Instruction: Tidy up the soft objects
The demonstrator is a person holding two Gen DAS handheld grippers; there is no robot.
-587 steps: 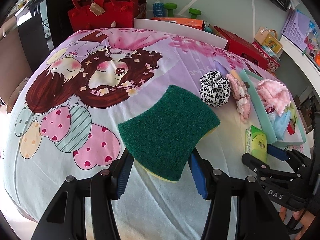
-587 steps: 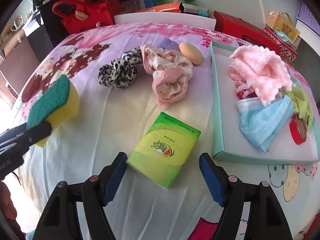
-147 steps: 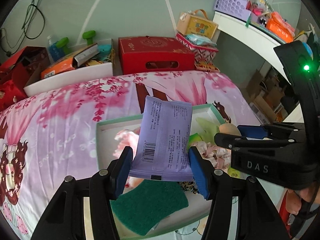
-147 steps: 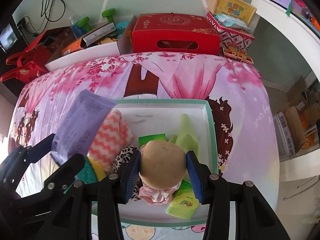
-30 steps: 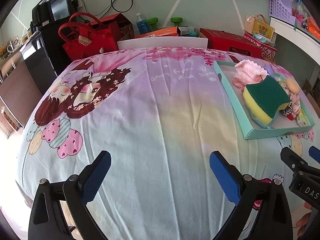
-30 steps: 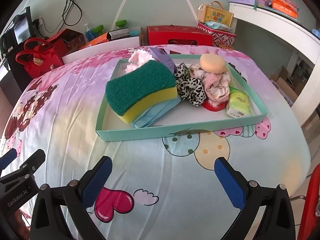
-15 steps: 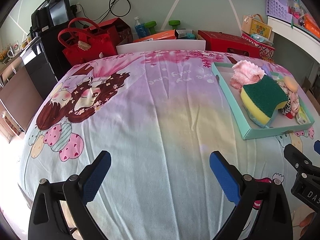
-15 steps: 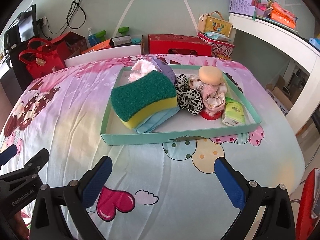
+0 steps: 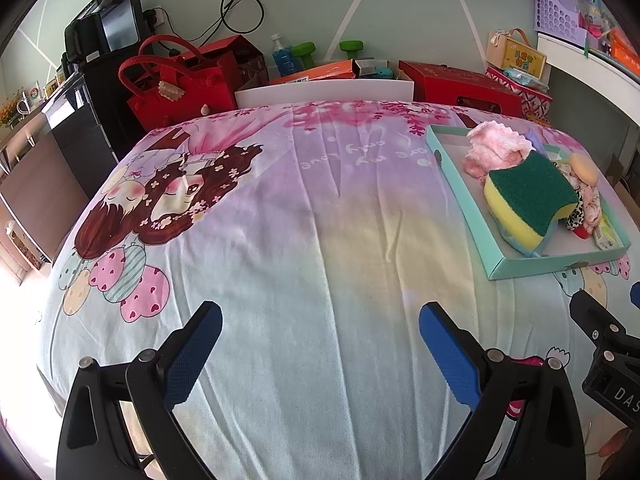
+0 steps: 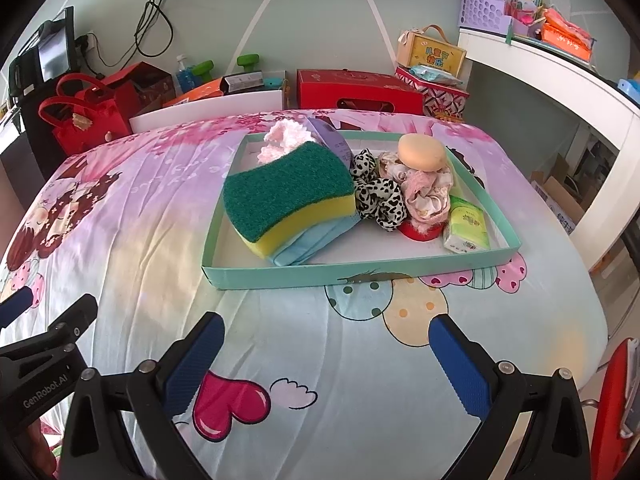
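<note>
Right wrist view: every soft item sits inside the teal tray (image 10: pixel 352 276), which lies on the bed (image 10: pixel 360 360) to the right side. Green-and-yellow sponge (image 10: pixel 288 196) rests tilted on a blue face mask (image 10: pixel 316 240), at the tray's near left. Leopard scrunchie (image 10: pixel 378 196) is just right of it, touching. Beige round sponge (image 10: pixel 422 153) is perched on the pink bundle of cloth (image 10: pixel 426 196). Green tissue pack (image 10: pixel 466 224) leans by the right wall. Pink fluffy cloth (image 10: pixel 282 140) and a purple packet (image 10: pixel 332 140) are at the far left corner.

Risks, as I judge them:
- The beige round sponge is stacked high; any nudge to the tray or bed could roll it off, maybe over the rim.
- The tilted sponge overhangs the mask and could slide toward the near wall.
- The bed is soft, so pressing near the tray would tip it.

Both claws empty: right claw (image 10: pixel 326 360) spread wide over the bedsheet near the tray, left claw (image 9: pixel 320 344) spread wide, well apart from it.

Hard to make out: a red thing (image 10: pixel 420 231) under the pink bundle, mostly covered. The mask is largely hidden by the sponge. Packet print unreadable. In the left wrist view the tray's right end is compressed by the fisheye.
</note>
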